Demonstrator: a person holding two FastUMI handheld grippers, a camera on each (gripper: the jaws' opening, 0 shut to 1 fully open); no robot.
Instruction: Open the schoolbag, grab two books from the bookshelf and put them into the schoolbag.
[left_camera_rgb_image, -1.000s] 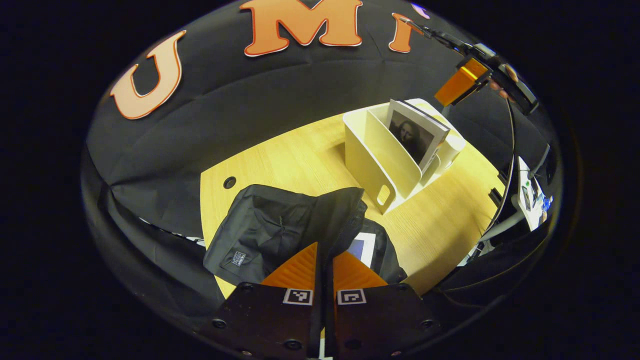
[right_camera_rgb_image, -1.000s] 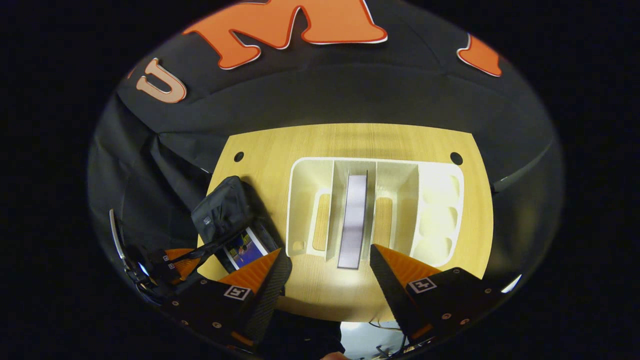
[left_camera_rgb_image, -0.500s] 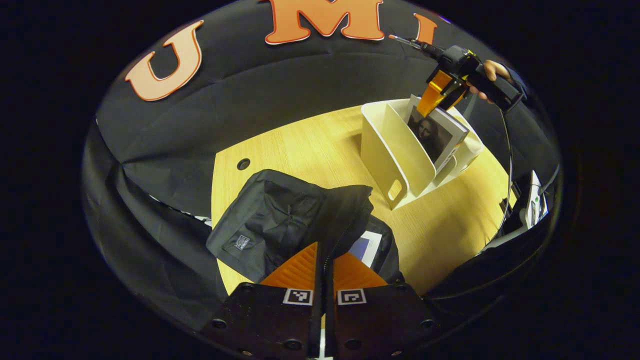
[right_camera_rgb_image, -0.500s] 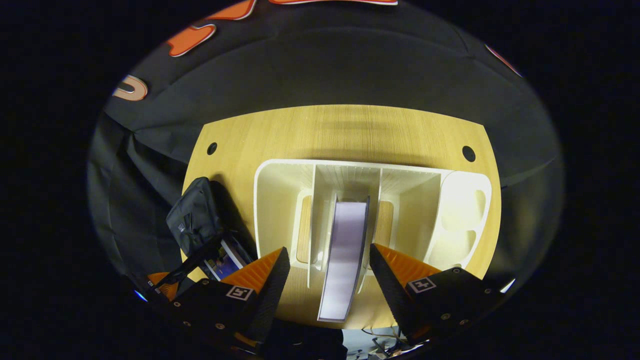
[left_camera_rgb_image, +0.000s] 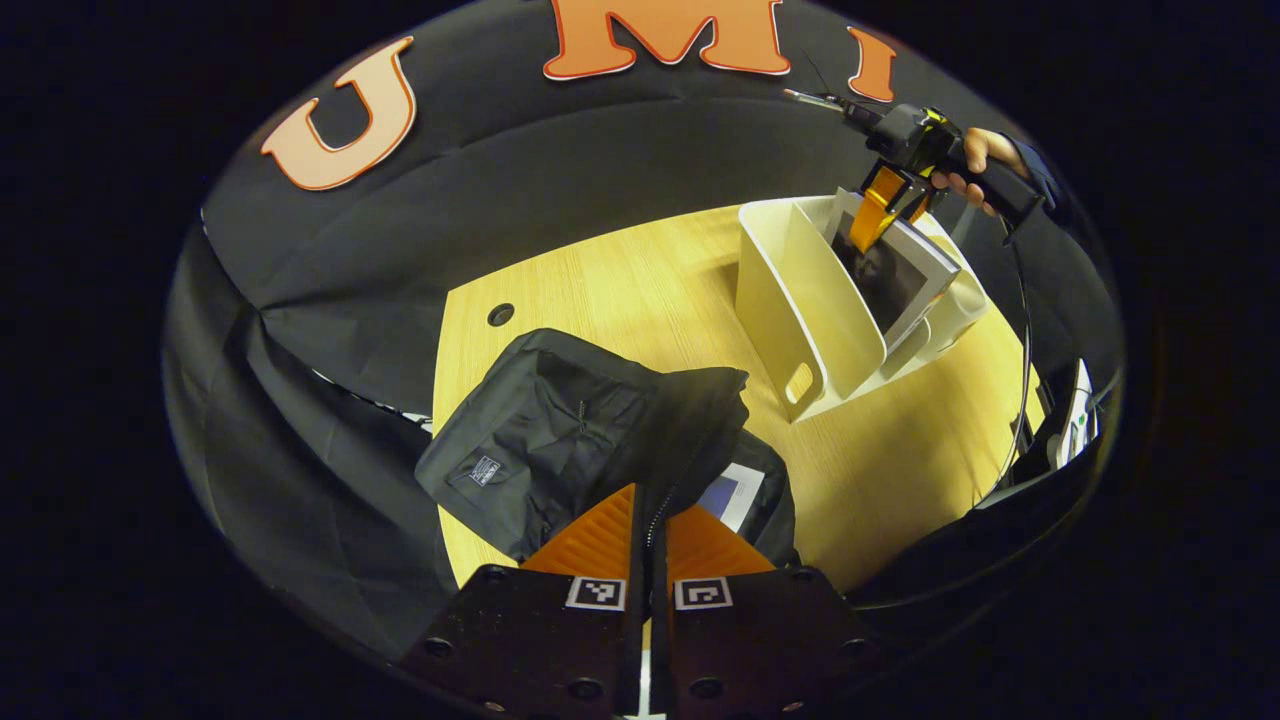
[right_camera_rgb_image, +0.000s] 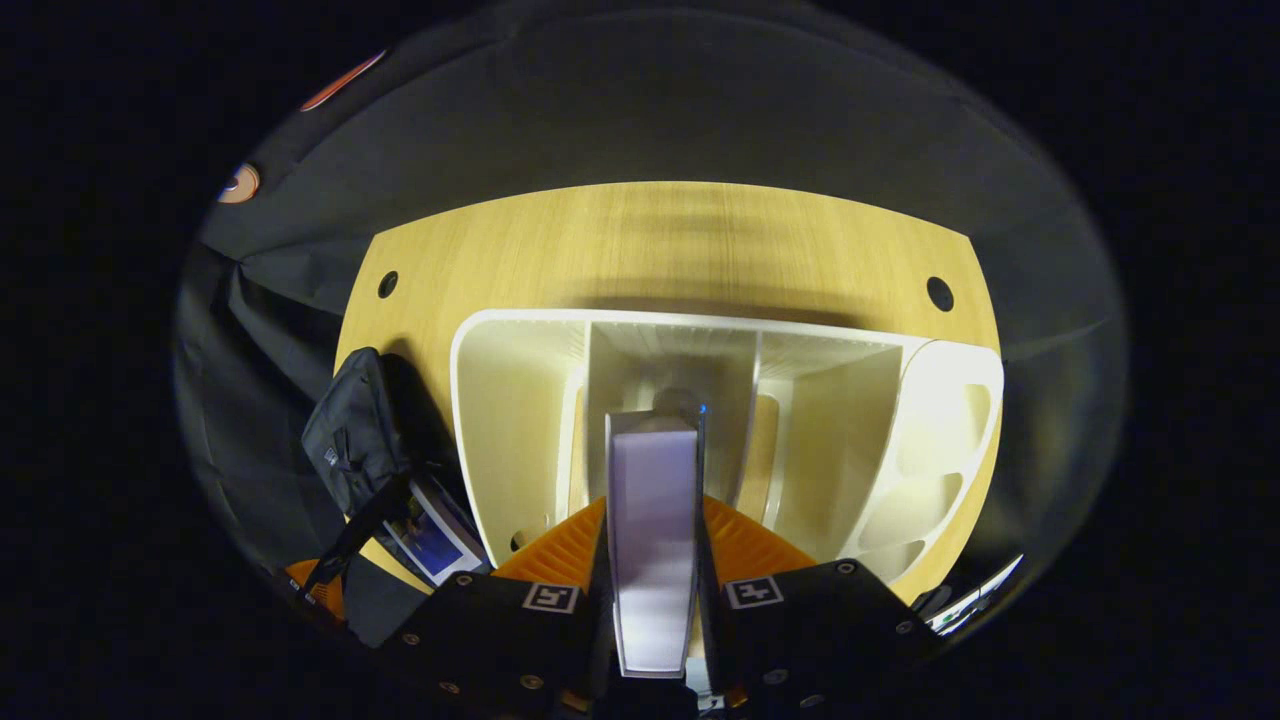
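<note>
The black schoolbag (left_camera_rgb_image: 560, 440) lies at the table's near left with its flap raised. My left gripper (left_camera_rgb_image: 650, 515) is shut on the flap's zipped edge. One book (left_camera_rgb_image: 735, 492) lies inside the bag. A second book (left_camera_rgb_image: 895, 275), with a portrait cover, stands in the middle slot of the white bookshelf (left_camera_rgb_image: 825, 300). My right gripper (left_camera_rgb_image: 872, 222) is shut on that book's top, held by a hand (left_camera_rgb_image: 975, 155). In the right gripper view, the right gripper (right_camera_rgb_image: 652, 505) clamps the book (right_camera_rgb_image: 652, 465) by its page edge above the bookshelf (right_camera_rgb_image: 520, 322). The schoolbag (right_camera_rgb_image: 350, 440) lies at the left there.
The wooden table (left_camera_rgb_image: 620, 290) has a round cable hole (left_camera_rgb_image: 500, 314) near its far left corner and another (right_camera_rgb_image: 939, 293) at the far right. The black cloth wall runs close behind the shelf. A cable hangs from the right gripper toward a side desk (left_camera_rgb_image: 1065, 430).
The right gripper came down over the standing book and shut on its top edge; it was open before. The left gripper kept its hold on the bag's flap.
</note>
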